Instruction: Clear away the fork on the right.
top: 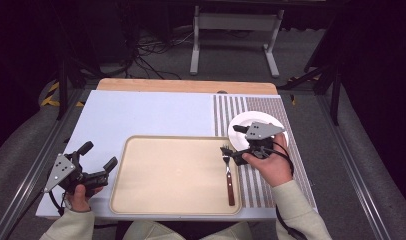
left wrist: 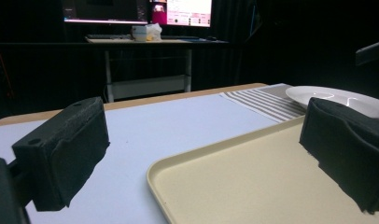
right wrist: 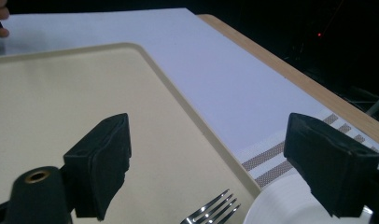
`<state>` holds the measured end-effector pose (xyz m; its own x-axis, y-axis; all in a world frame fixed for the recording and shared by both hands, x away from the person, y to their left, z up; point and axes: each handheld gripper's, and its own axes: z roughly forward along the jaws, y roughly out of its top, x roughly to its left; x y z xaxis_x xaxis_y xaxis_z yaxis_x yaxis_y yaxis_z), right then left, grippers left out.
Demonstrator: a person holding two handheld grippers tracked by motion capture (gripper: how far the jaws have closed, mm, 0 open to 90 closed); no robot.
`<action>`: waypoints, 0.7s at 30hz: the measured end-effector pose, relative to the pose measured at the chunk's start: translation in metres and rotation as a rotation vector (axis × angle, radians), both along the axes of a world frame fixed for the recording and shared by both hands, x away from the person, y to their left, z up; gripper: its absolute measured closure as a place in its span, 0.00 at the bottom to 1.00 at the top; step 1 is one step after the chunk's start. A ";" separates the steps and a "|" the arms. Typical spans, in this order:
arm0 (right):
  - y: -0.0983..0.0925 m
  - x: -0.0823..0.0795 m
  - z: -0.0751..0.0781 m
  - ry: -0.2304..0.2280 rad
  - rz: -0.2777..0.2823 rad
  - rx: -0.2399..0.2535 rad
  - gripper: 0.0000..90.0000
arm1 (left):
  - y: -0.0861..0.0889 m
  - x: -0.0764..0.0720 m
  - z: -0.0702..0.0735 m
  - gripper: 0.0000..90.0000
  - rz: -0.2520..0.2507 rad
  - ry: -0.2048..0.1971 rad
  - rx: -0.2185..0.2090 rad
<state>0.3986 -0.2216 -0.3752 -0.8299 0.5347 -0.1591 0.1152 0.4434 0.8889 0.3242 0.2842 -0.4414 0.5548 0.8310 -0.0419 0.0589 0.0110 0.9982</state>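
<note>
- High view: we see a beige tray (top: pixel 176 175) lying on the pale blue tabletop (top: pixel 151 112), with a fork (top: pixel 228 172) resting inside the tray along its right side, tines pointing away from the person. A white plate (top: pixel 241 125) sits on a striped placemat (top: pixel 261 107) just right of the tray. Our left tongs (top: pixel 98 155) hover beside the tray's left edge with jaws spread apart and holding nothing. Our right tongs (top: pixel 236 142) sit over the gap between fork tines and plate, jaws apart and empty.
- Left gripper view: we look between two wide-apart black jaws at the tray's (left wrist: pixel 253 182) near corner; the plate (left wrist: pixel 337 98) and placemat (left wrist: pixel 271 102) lie beyond, and a lit monitor (left wrist: pixel 178 10) glows far behind.
- Right gripper view: we see the jaws wide open, the fork's (right wrist: pixel 215 210) tines low between them, the plate's (right wrist: pixel 281 205) rim at bottom right, and the tray (right wrist: pixel 61 102) ahead.
</note>
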 end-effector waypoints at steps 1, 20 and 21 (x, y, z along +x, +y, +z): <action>0.000 0.000 0.000 0.000 0.000 0.000 0.16 | 0.000 0.000 0.000 0.02 0.000 0.000 0.000; -0.072 -0.042 -0.046 0.044 -0.176 0.239 0.14 | 0.000 0.000 0.000 0.02 0.005 -0.002 -0.001; -0.077 -0.046 -0.050 0.050 -0.192 0.247 0.13 | 0.000 0.000 0.000 0.02 0.005 -0.002 -0.001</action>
<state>0.3529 -0.2986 -0.4248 -0.7133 0.7001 0.0334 0.2224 0.1809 0.9580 0.3243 0.2846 -0.4412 0.5509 0.8335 -0.0422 0.0574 0.0126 0.9983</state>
